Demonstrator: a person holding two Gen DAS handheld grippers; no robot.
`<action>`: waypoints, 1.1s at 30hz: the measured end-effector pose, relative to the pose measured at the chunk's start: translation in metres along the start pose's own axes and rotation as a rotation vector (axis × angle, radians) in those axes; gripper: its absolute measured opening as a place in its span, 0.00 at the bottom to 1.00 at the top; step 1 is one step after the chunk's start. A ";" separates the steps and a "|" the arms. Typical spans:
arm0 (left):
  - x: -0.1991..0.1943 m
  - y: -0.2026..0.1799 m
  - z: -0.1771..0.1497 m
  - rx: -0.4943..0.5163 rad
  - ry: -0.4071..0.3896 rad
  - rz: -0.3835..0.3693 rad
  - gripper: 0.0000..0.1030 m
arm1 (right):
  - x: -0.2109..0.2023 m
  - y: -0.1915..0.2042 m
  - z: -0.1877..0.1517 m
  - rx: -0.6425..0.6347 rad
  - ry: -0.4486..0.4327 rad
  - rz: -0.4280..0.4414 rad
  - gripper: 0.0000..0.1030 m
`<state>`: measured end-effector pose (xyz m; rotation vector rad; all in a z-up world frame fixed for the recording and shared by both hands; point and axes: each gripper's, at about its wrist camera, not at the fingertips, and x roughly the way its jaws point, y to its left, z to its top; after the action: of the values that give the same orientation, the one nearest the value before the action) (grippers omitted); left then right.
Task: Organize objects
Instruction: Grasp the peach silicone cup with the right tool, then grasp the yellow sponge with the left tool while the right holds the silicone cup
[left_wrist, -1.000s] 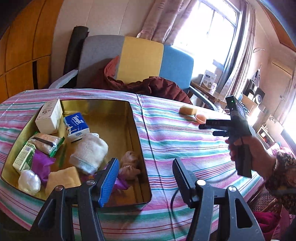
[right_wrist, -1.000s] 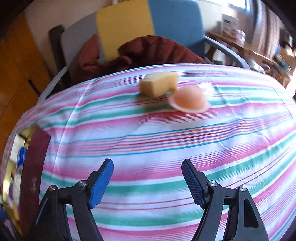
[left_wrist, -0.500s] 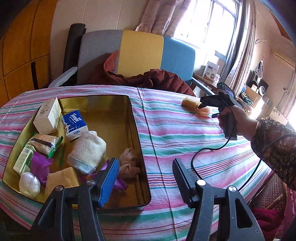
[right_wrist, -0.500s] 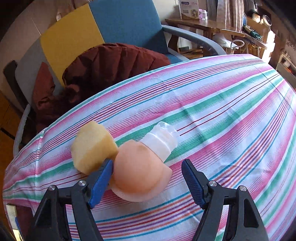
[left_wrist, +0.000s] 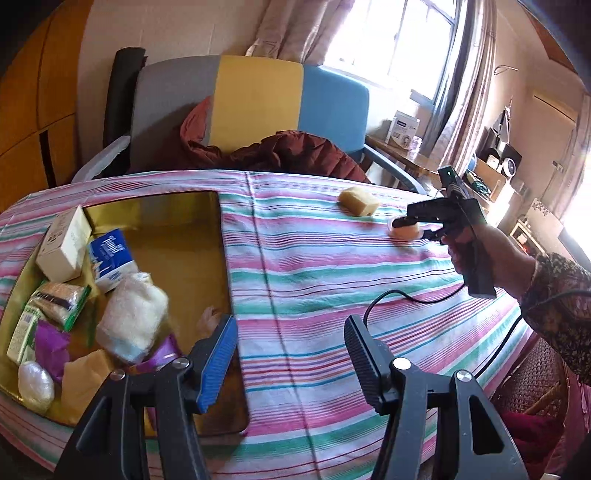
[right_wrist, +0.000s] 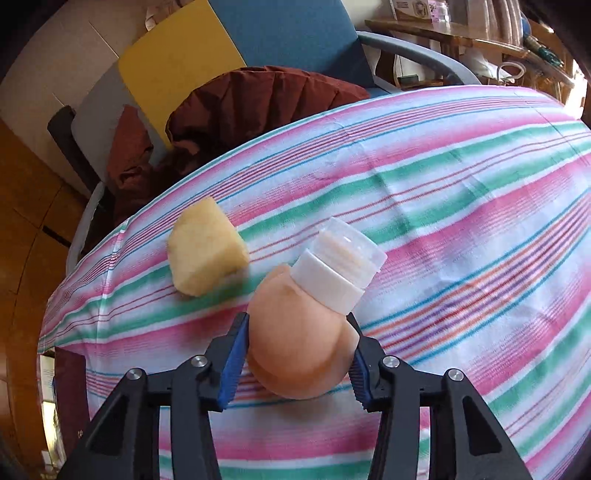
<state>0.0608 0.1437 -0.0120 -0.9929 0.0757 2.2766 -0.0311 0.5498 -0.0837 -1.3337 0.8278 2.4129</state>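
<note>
Two grippers, one item in hand.

1. Right gripper (right_wrist: 293, 360): nearest in your right wrist view. Its jaws are closing on the peach bottle (right_wrist: 299, 339), one blue pad at each side of the soft body and seemingly touching it. The bottle lies tilted on the striped cloth (right_wrist: 461, 221), white cap (right_wrist: 332, 284) pointing away from you.

2. Sponge (right_wrist: 205, 253): yellow block just beside the bottle, on its left, apart from the pads, loose on the cloth.

3. Left gripper (left_wrist: 290, 356): jaws apart, nothing between them, hovering over the near edge of the tin's right wall.

4. Tin (left_wrist: 225, 258): gold, open, on the left of the table; it holds a white box (left_wrist: 64, 243), a blue tissue pack (left_wrist: 109, 258), a rolled white cloth (left_wrist: 131, 319) and other small packets.

5. Chair (left_wrist: 258, 103): beyond the table, with a dark red jacket (left_wrist: 288, 155) heaped on it.

Step in hand, as I judge it: pick-up of the bottle, grip nearly made. Your next move calls for a firm squeeze on a rounded, yielding body, then a lift and a carry leftward to the tin; watch that the sponge is not dragged along. The sponge looks to be the last item left out.

Views compared: your right wrist view alone shows pad contact and the cap; your left wrist view alone shows the tin's contents, your right hand (left_wrist: 484, 254), and how far apart bottle and tin lie.
</note>
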 end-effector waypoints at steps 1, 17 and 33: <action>0.003 -0.003 0.003 0.006 0.001 -0.010 0.59 | -0.004 -0.005 -0.005 0.000 0.008 0.009 0.48; 0.162 -0.080 0.111 -0.025 0.170 -0.087 0.69 | -0.021 -0.031 -0.022 0.021 0.012 0.058 0.48; 0.315 -0.126 0.189 -0.139 0.266 0.036 0.83 | -0.018 -0.034 -0.015 0.012 0.059 0.058 0.50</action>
<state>-0.1460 0.4684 -0.0654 -1.3735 0.0486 2.1931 0.0058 0.5684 -0.0866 -1.4019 0.9071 2.4185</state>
